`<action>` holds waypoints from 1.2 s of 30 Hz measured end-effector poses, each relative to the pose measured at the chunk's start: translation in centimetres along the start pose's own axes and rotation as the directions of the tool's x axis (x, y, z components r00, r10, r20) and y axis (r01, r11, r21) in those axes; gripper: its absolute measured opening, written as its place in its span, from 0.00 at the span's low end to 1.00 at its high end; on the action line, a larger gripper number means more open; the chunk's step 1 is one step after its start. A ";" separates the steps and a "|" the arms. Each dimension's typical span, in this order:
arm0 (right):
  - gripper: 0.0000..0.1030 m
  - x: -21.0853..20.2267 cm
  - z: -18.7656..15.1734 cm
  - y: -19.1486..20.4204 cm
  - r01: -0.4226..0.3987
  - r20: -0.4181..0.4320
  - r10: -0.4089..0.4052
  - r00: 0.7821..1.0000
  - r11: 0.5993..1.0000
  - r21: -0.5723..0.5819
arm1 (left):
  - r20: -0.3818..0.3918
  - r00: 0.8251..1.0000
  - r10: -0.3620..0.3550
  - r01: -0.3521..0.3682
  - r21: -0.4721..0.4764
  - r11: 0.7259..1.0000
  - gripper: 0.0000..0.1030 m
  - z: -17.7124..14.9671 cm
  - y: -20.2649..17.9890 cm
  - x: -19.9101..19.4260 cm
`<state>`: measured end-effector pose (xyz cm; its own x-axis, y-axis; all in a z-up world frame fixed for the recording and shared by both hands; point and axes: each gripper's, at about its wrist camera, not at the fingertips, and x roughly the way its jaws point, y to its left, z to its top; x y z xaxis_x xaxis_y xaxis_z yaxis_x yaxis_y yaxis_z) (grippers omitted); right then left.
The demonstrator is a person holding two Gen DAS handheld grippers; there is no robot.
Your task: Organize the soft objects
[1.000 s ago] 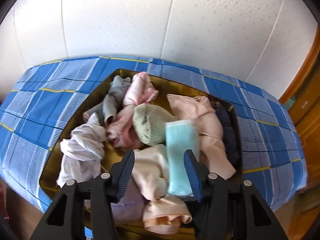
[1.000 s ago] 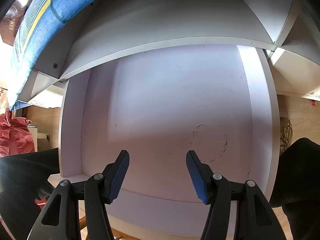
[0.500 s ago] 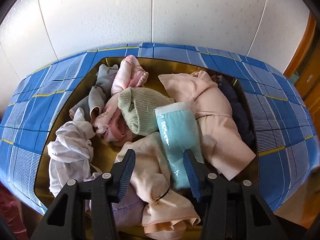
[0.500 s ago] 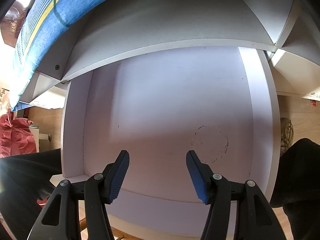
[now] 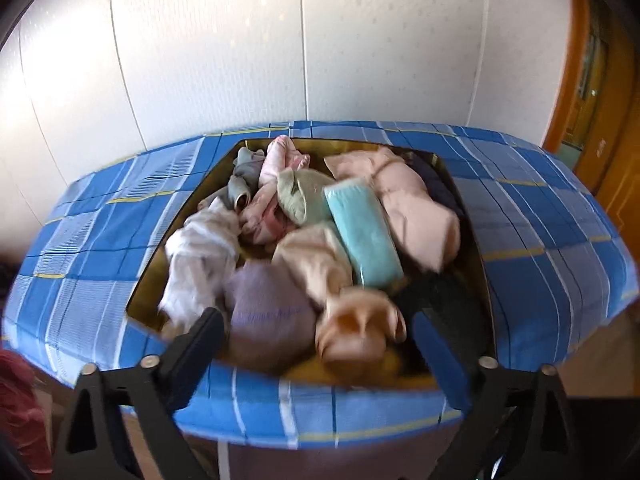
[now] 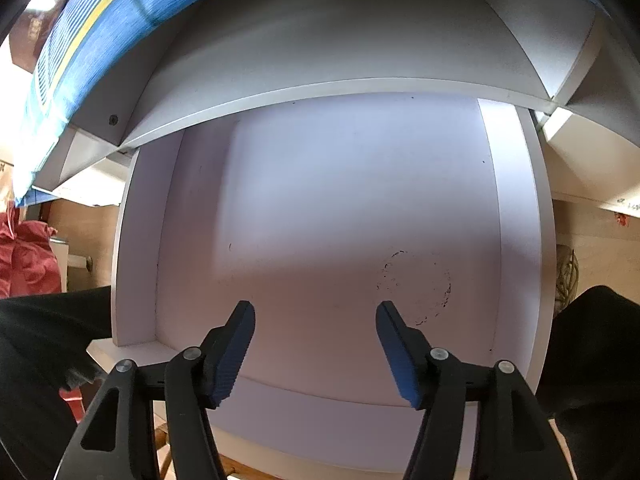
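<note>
Left gripper [image 5: 316,346] jaws opening wide, empty, ahead of them the tray [image 5: 476,240] of heaped clothes [image 5: 320,240]. Right gripper [image 6: 316,340] jaws opening, empty, over the bare drawer [image 6: 340,200], presumably the destination.

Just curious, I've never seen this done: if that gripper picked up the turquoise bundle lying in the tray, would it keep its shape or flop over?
The turquoise bundle looks like folded cloth in a shiny clear wrap, so it would probably hold its block shape better than the loose pink clothes beside it. The wrap may be a bit slippery. It is likely light, since it rests on top of the pile without sinking in.
</note>
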<state>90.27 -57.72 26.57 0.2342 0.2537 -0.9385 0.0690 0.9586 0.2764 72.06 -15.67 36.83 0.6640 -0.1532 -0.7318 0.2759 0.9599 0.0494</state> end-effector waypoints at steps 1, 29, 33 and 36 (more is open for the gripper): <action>0.62 -0.1 -0.1 0.3 0.004 0.003 -0.004 1.000 1.000 -0.015 | 0.004 1.000 -0.001 0.001 0.003 1.000 0.96 -0.7 0.1 -0.6; 0.81 -22.7 -6.7 7.6 0.193 0.504 -0.103 0.857 0.973 -0.130 | 0.017 0.993 0.119 -0.116 -0.136 0.984 1.00 -13.9 1.7 -14.1; 0.81 -25.1 -8.5 9.0 0.221 0.548 -0.121 0.828 0.968 -0.120 | 0.047 0.984 0.174 -0.162 -0.184 0.969 1.00 -14.6 1.7 -16.7; 0.81 -26.8 -9.4 9.2 0.228 0.577 -0.142 0.804 0.970 -0.078 | 0.074 0.971 0.227 -0.213 -0.166 0.963 1.00 -14.9 1.2 -18.2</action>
<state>75.52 -54.52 52.30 0.7378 -0.0071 -0.6750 0.0443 0.9983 0.0380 49.96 -8.27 40.07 0.7590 0.0518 -0.6490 0.0094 0.9959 0.0905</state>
